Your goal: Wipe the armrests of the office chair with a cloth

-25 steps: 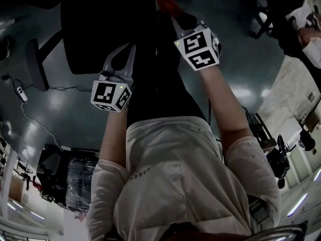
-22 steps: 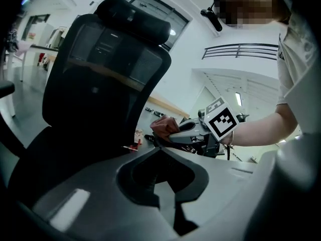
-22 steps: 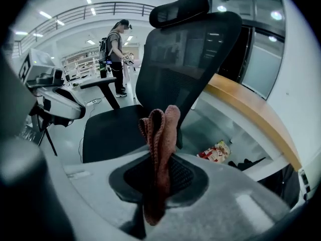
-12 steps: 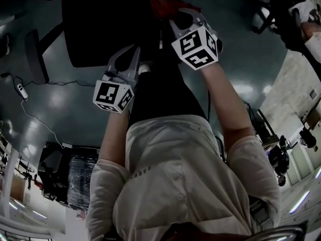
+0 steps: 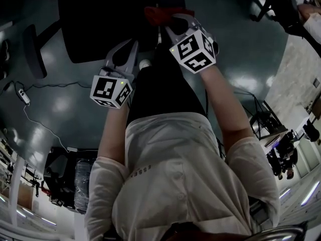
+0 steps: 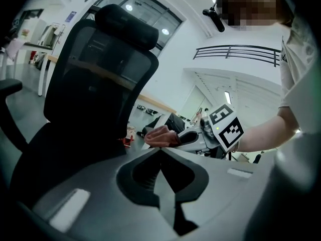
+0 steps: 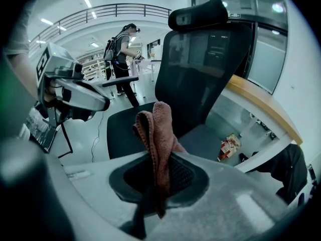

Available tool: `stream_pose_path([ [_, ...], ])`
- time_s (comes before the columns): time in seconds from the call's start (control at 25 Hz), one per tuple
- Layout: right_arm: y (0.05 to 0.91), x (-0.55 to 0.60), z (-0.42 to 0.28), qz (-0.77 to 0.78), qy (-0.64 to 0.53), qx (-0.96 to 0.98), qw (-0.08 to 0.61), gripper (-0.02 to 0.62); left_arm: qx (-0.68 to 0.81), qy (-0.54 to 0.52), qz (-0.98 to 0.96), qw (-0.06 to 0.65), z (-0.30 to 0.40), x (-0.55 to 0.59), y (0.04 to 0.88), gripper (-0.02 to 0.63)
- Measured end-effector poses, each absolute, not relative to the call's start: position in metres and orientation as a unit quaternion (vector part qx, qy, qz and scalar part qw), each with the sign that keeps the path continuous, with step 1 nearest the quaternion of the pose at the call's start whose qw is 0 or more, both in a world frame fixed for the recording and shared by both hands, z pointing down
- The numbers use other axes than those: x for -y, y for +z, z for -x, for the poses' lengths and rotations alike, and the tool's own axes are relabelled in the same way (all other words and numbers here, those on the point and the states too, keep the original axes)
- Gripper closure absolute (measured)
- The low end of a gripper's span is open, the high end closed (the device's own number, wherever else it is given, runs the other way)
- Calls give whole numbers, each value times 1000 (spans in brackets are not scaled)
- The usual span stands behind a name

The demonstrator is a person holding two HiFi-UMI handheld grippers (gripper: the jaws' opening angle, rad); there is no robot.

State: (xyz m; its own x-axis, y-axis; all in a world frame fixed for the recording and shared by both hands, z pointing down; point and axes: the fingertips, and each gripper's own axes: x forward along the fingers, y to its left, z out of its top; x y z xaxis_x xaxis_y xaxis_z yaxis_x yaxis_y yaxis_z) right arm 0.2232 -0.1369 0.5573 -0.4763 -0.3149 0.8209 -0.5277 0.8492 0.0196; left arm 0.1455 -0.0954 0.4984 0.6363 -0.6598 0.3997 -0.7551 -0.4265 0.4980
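Note:
The black mesh office chair stands in front of me, its seat at the top of the head view. One armrest sticks out on the left, and it shows as a dark bar in the right gripper view. My right gripper is shut on a reddish cloth, which stands up folded between the jaws above the seat's near edge. The cloth is apart from the armrest. My left gripper is shut with nothing in it, low beside the seat.
A power strip with its cable lies on the glossy floor at left. A desk with a wooden edge runs behind the chair, with a snack bag on the floor under it. A person stands far off.
My right gripper has carried the cloth a little left, over the seat's edge. The left gripper has hardly moved.

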Motion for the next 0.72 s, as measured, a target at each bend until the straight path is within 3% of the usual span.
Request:
stream_pose_path([
  [0.72, 546, 20, -228, -248, 217, 859, 391, 555, 402, 94, -855, 314, -157, 26, 496, 589],
])
